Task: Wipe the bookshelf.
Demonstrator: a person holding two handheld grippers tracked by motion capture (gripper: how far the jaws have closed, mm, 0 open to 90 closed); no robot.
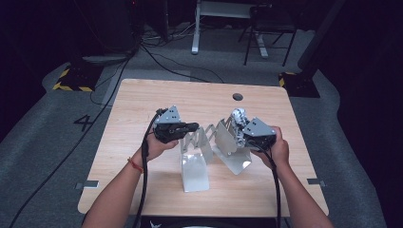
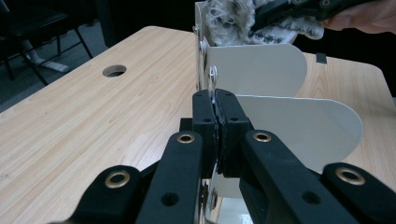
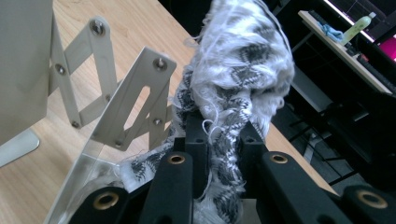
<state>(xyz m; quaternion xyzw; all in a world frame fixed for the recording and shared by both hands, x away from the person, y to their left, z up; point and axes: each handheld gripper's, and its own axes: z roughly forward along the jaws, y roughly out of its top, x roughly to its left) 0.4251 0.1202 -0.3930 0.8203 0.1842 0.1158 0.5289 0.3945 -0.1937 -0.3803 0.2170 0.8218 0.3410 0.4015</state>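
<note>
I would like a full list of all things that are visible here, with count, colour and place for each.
Expandable metal rack: one, silver-white, middle of the table, its dividers joined by scissor links.
Cloth: one, black and white patterned, fuzzy, at the rack's right end, pinched in the right gripper.
Table: one, light wood, with a round hole near its far edge.
Chair: one, black, on the floor beyond the table.
Cables: several, black, on the grey floor.
Left gripper: one, black, shut on a rack divider's edge.
Right gripper: one, black, shut on the cloth.
Hands: two, one behind each gripper.
</note>
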